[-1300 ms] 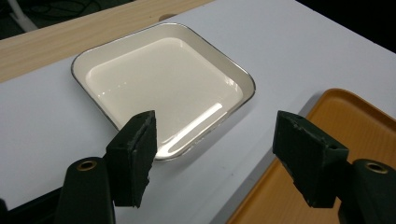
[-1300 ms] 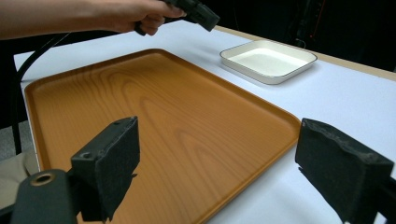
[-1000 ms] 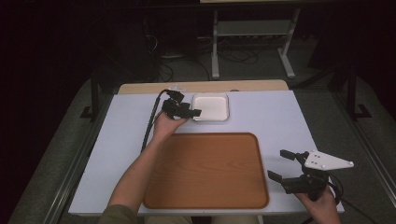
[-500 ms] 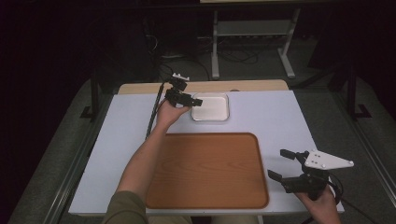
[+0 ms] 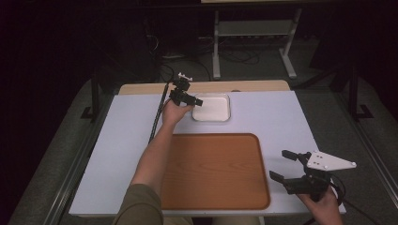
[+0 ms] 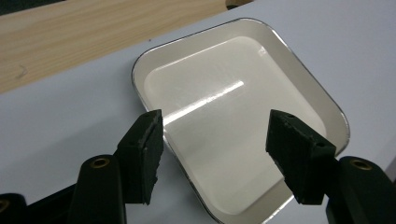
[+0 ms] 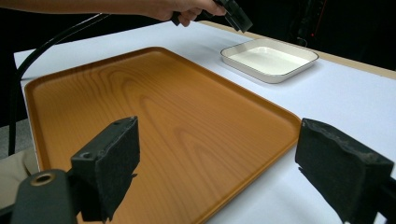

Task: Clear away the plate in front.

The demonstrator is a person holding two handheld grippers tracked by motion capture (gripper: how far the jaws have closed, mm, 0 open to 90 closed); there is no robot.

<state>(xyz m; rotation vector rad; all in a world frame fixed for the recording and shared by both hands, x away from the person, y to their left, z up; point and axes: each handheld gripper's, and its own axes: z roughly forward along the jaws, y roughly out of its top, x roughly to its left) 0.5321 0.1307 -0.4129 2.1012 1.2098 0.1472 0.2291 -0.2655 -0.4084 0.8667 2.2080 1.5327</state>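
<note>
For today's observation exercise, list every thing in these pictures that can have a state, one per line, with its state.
Dish: empty, flat on the table, not gripped.
Tray: empty, flat on the table.
Left gripper: open, raised at the dish's left edge, holding nothing.
Right gripper: open, just right of the tray, holding nothing.
</note>
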